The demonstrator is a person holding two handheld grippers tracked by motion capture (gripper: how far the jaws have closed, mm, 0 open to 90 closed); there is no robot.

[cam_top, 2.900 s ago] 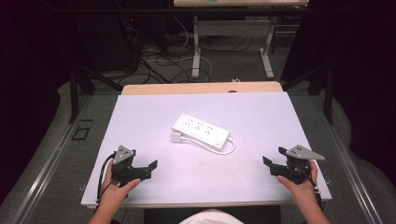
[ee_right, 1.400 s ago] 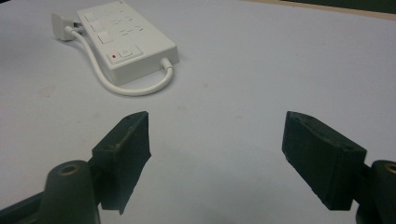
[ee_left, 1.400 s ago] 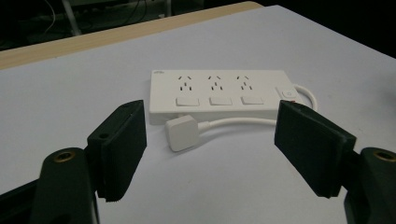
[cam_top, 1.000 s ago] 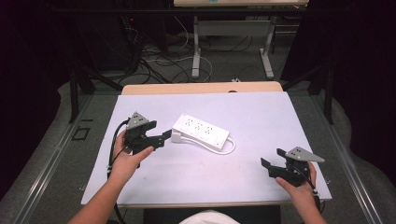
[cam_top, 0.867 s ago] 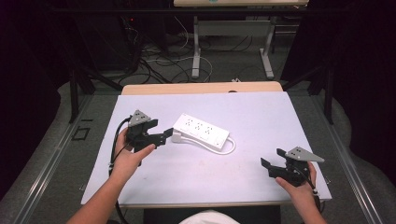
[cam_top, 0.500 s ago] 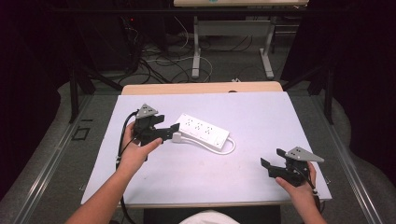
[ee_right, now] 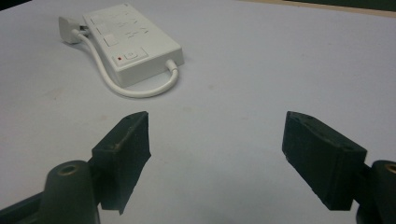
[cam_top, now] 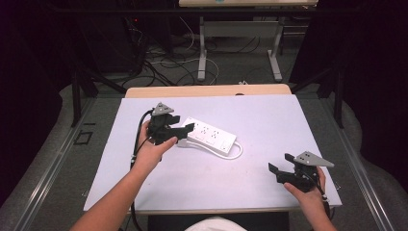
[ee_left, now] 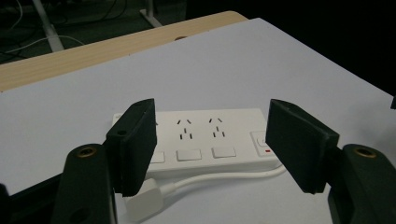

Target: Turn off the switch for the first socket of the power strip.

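**Left gripper closing in on power strip, nothing clamped yet**

Left gripper is held at the plug end of the white power strip; its jaws have just been closing and stand moderately apart, with nothing pressed between the pads. In the left gripper view the plug is seen just below the left pad, the strip body beyond. Risk judged: the cord may be caught instead of the plug, or the light strip pushed aside. Right gripper is held wide, well apart, empty. No obstruction is noted on the table.
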